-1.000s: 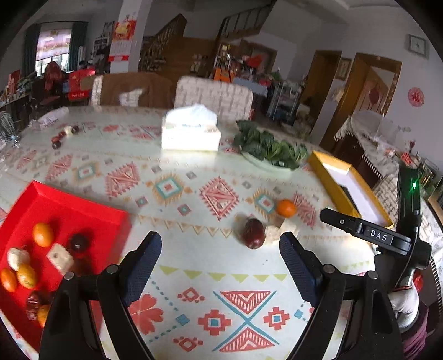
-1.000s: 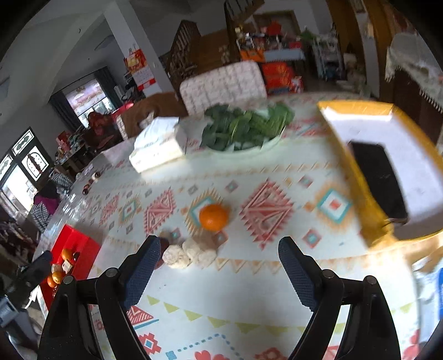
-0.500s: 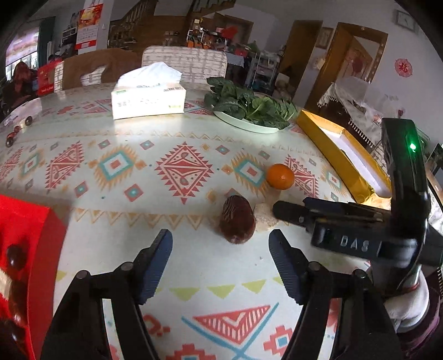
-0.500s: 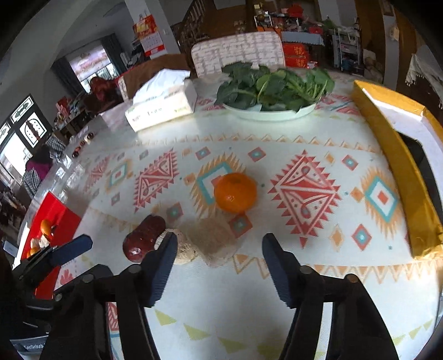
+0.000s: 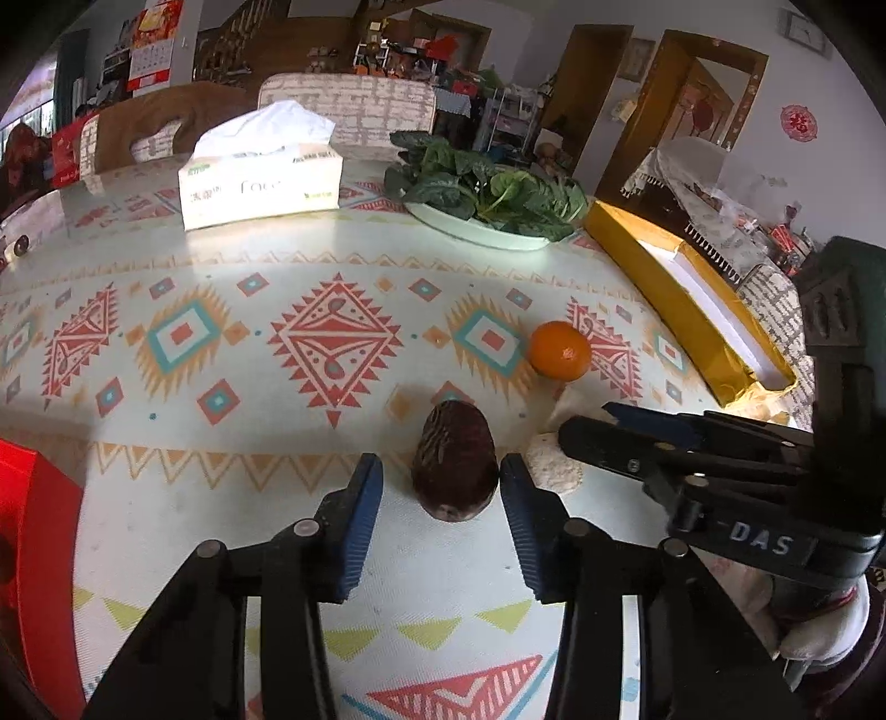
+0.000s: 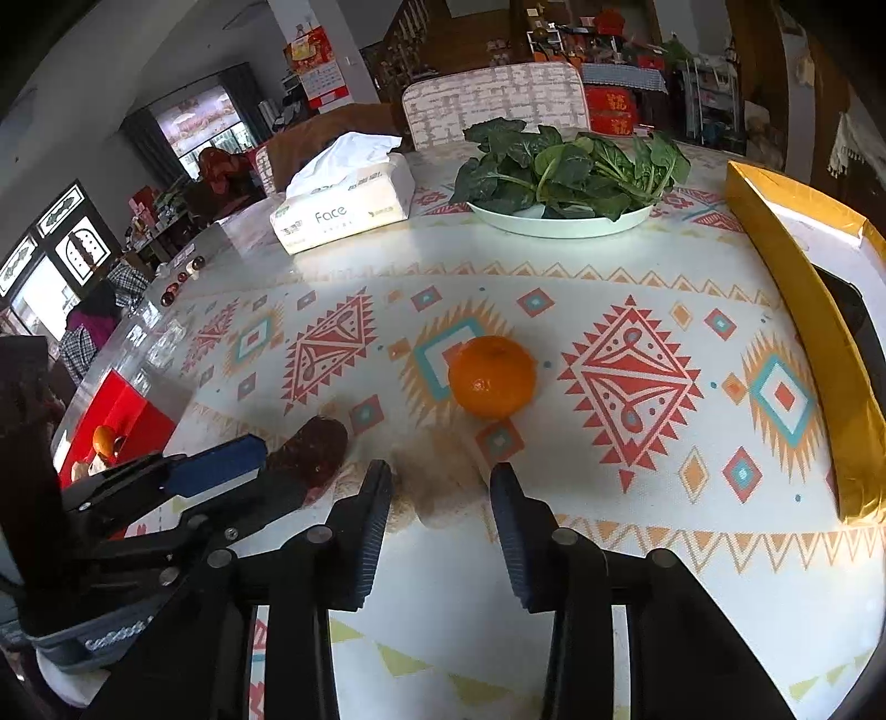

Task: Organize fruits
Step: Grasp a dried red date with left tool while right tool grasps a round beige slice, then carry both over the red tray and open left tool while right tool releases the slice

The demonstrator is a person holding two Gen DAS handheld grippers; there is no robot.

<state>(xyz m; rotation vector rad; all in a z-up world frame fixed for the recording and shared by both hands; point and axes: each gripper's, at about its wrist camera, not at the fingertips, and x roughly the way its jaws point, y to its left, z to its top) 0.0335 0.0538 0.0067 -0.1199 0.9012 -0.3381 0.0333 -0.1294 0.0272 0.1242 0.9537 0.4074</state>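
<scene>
The tissue box [image 6: 343, 207] carries the word "Face" in grey letters on its long side, clear in the right wrist view; in the left wrist view the same word shows fainter on the box [image 5: 260, 185]. Small green marks and Chinese characters sit beside it — too small to read.

The right claw [image 5: 587, 437], seen from the left wrist camera, bears white capitals "DAS" on its black body.

A round red paper sign [image 5: 796, 119] with one Chinese character hangs on the far wall — the character cannot be made out. A red wall calendar [image 6: 310, 47] shows print that is too blurred to read.
</scene>
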